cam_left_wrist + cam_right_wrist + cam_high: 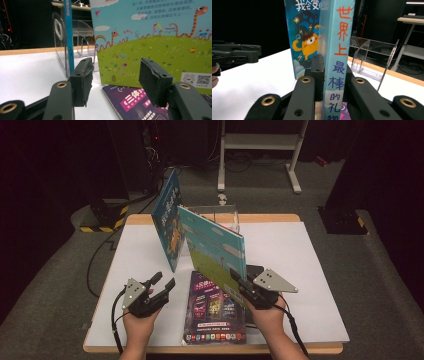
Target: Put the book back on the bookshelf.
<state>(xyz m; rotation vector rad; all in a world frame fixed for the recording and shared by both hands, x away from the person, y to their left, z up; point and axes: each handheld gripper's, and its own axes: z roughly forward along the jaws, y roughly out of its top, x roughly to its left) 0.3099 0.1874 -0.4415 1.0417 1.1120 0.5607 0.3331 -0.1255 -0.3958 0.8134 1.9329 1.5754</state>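
Observation:
My right gripper point(238, 279) is shut on the spine of a light-blue and green picture book point(214, 245), holding it upright and tilted above the table. In the right gripper view the jaws point(332, 72) clamp that spine point(338, 50). A dark-blue book with a yellow monster point(169, 220) stands on edge at the clear acrylic book stand point(227, 215). Flat near the front edge lies a purple book point(216, 312). Left of it, my left gripper point(163, 281) is open with nothing between its jaws point(115, 75), facing the held book point(155, 37).
The white table top point(310, 270) has bare room on its left and right sides. The acrylic stand point(372, 55) sits at the back middle. On the floor beyond the table are a white metal frame point(260, 142) and cables.

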